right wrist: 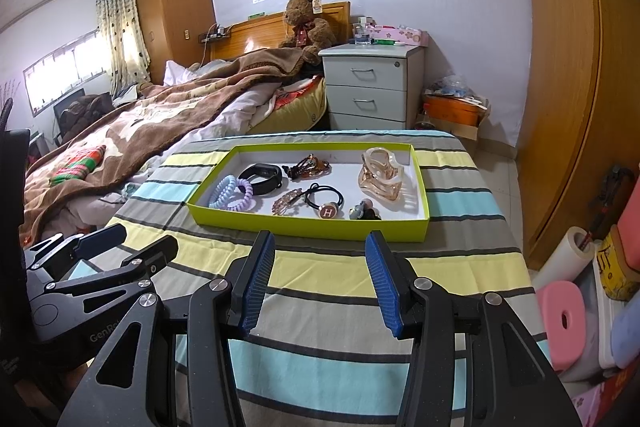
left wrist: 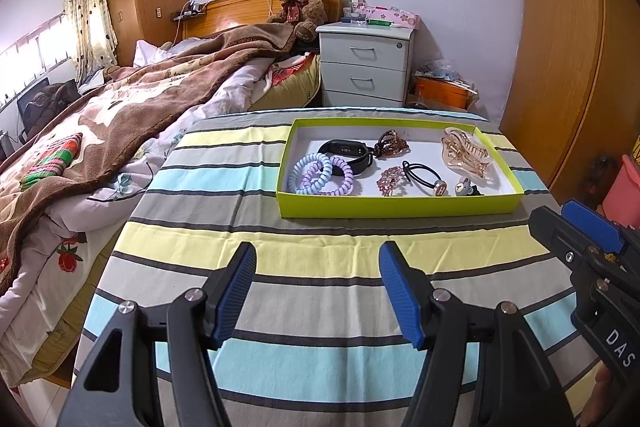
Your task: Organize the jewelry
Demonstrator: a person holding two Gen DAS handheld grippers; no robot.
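A shallow green tray [left wrist: 400,205] sits on a striped cloth [left wrist: 320,267] toward the far side of the table, its long axis running left to right across both wrist views. Inside, at about 9 o'clock, two coiled hair ties, one blue [left wrist: 310,173] and one purple [left wrist: 340,179], lie overlapping, and the black wristband [left wrist: 348,151] just behind them lies curled, with its length roughly along the tray's long axis. At 12 o'clock sits a dark beaded hair tie [left wrist: 390,143]; at 3 o'clock a large amber claw clip [left wrist: 464,151] rests with its teeth pointing toward the near right corner. Near the front wall, from centre to right, lie a pink rhinestone clip [left wrist: 390,181], a black elastic [left wrist: 424,175] whose round charm marked H faces up in the right wrist view, and a small grey bear clip [left wrist: 466,187]. The left gripper [left wrist: 318,291] hovers over the cloth at 6 o'clock from the tray, jaws spread wide with nothing between them. The right gripper [right wrist: 320,279] hangs beside it, likewise spread and empty, fingers pointing at the tray's near wall. A teddy bear [left wrist: 298,5] sits on the bed behind, beside a white nightstand [left wrist: 366,63].
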